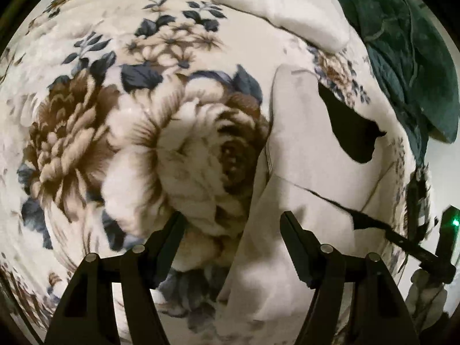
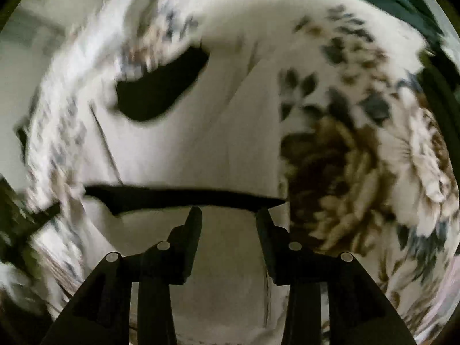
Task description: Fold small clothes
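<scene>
the left gripper (image 1: 233,218) hangs over a floral blanket (image 1: 86,120) printed with brown and navy blooms, its fingers (image 1: 172,238) spread apart and holding nothing. to their right lies the white garment (image 1: 304,149), a pale, smooth piece spread on the blanket, with a black patch (image 1: 350,126) near its far end and a black band (image 1: 373,218) running across it lower down. beyond it sit a folded white cloth (image 1: 287,8) and a dark green fabric (image 1: 408,46).

the right wrist view is smeared by blur. the garment (image 2: 201,143) fills the middle, the black patch (image 2: 161,89) up left, the black band (image 2: 184,197) just ahead of the right gripper (image 2: 228,215), whose fingers (image 2: 192,230) stand apart with only pale cloth showing between them. the flowered blanket (image 2: 359,172) lies to the right.
</scene>
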`<state>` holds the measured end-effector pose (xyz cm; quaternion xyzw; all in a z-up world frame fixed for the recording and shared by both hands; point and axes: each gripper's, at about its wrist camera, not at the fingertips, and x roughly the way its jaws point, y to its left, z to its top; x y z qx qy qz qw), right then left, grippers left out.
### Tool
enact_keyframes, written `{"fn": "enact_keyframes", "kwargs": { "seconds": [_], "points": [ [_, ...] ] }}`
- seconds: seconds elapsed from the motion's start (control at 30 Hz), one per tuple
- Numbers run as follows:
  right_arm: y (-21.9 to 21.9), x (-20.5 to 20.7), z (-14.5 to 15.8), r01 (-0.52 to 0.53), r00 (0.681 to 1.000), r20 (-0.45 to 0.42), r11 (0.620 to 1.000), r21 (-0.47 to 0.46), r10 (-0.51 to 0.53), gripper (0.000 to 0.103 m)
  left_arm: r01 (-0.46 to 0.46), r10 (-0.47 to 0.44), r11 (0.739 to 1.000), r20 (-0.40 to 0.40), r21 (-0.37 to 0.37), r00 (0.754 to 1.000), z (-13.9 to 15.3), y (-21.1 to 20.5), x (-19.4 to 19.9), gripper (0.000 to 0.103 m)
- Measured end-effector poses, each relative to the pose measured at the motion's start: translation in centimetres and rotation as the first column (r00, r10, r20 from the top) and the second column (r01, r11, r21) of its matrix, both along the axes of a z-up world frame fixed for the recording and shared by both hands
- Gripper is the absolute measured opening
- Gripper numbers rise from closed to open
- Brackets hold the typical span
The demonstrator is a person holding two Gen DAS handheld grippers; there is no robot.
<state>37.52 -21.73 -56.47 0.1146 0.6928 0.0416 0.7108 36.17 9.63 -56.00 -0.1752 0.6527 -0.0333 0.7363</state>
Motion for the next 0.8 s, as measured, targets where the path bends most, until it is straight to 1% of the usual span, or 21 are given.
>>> {"fn": "enact_keyframes", "kwargs": {
  "seconds": [0.03,0.07,0.1,0.13,0.23,0.37,0.4,0.43,0.47,0.5,0.53,0.57,0.6,0.63,0.67,0.7,0.73,0.77,0.8],
  "points": [
    [0.3,-0.3,-0.6,-0.023,1.000,-0.013,0.999,-0.024,0.023,0.025,0.011,-0.011,1.000,-0.001,0.001,1.000,-0.2,-0.3,0.1,0.067],
    [0.5,-0.5,-0.8,-0.034,0.999,-0.003,0.998,-0.057,0.034,0.008,0.017,-0.017,1.000,-0.001,0.004,1.000,-0.3,-0.5,0.2,0.067],
    [0.8,-0.6,-0.9,-0.035,0.999,0.013,0.994,-0.103,0.036,0.000,0.027,-0.027,1.000,-0.003,0.009,1.000,-0.3,-0.6,0.2,0.067],
    [0.9,-0.6,-0.7,-0.025,0.999,0.034,0.991,-0.134,0.030,0.000,0.040,-0.040,0.999,-0.001,0.013,0.999,-0.5,-1.0,0.3,0.067],
    [0.4,-0.8,0.7,0.043,0.994,0.109,0.983,-0.180,-0.023,0.000,0.070,-0.070,0.997,-0.002,0.024,0.998,-1.0,-1.8,0.7,0.067],
    [-1.4,-0.8,2.2,0.134,0.981,0.162,0.972,-0.193,-0.104,0.000,0.093,-0.092,0.995,-0.024,0.032,0.995,-2.5,-2.8,1.4,0.067],
    [-2.0,-0.8,2.4,0.152,0.979,0.160,0.974,-0.170,-0.125,0.000,0.096,-0.095,0.995,-0.026,0.030,0.995,-2.7,-3.0,1.6,0.067],
    [-2.8,-0.4,2.4,0.165,0.979,0.132,0.983,-0.082,-0.153,0.000,0.098,-0.097,0.995,-0.023,0.022,0.995,-2.8,-3.1,1.7,0.067],
    [-3.1,-0.1,2.2,0.168,0.981,0.095,0.986,-0.015,-0.166,0.000,0.102,-0.101,0.995,-0.023,0.024,0.995,-2.9,-3.3,1.8,0.066],
    [-3.1,-0.1,2.1,0.165,0.984,0.070,0.986,0.014,-0.166,0.002,0.107,-0.106,0.994,-0.021,0.027,0.994,-3.0,-3.4,2.0,0.066],
    [-2.9,0.2,1.9,0.144,0.989,0.035,0.989,0.037,-0.146,0.013,0.113,-0.113,0.993,-0.010,0.024,0.994,-2.9,-3.5,2.0,0.066],
    [-2.8,0.2,1.8,0.129,0.991,0.025,0.991,0.037,-0.130,0.023,0.117,-0.117,0.993,-0.002,0.025,0.993,-2.9,-3.6,2.1,0.066],
    [-2.3,0.2,1.6,0.100,0.995,0.017,0.995,0.026,-0.101,0.040,0.123,-0.123,0.992,0.010,0.030,0.992,-2.8,-3.8,2.1,0.060],
    [-1.6,0.2,1.3,0.067,0.998,0.014,0.998,0.014,-0.068,0.041,0.137,-0.138,0.990,0.021,0.028,0.990,-2.8,-4.1,2.1,0.048],
    [-1.1,0.2,0.8,0.048,0.999,0.005,0.999,0.007,-0.048,0.041,0.150,-0.151,0.988,0.019,0.026,0.988,-2.9,-4.3,2.2,0.041],
    [-0.6,0.1,0.1,0.024,0.999,-0.023,1.000,-0.003,-0.024,0.040,0.159,-0.160,0.987,0.017,0.023,0.987,-3.1,-4.5,2.2,0.030],
    [0.0,0.0,-0.8,0.008,0.999,-0.044,1.000,-0.021,-0.009,0.035,0.174,-0.174,0.985,0.022,0.024,0.984,-3.1,-4.9,2.3,0.026],
    [0.5,-0.3,-1.2,-0.002,0.999,-0.039,1.000,-0.031,0.001,0.023,0.184,-0.185,0.982,0.031,0.032,0.982,-3.0,-5.2,2.2,0.024],
    [1.0,-0.6,-1.4,-0.018,1.000,-0.019,0.999,-0.051,0.017,0.000,0.191,-0.193,0.981,0.035,0.038,0.981,-2.9,-5.4,2.3,0.021]
  ]
}}
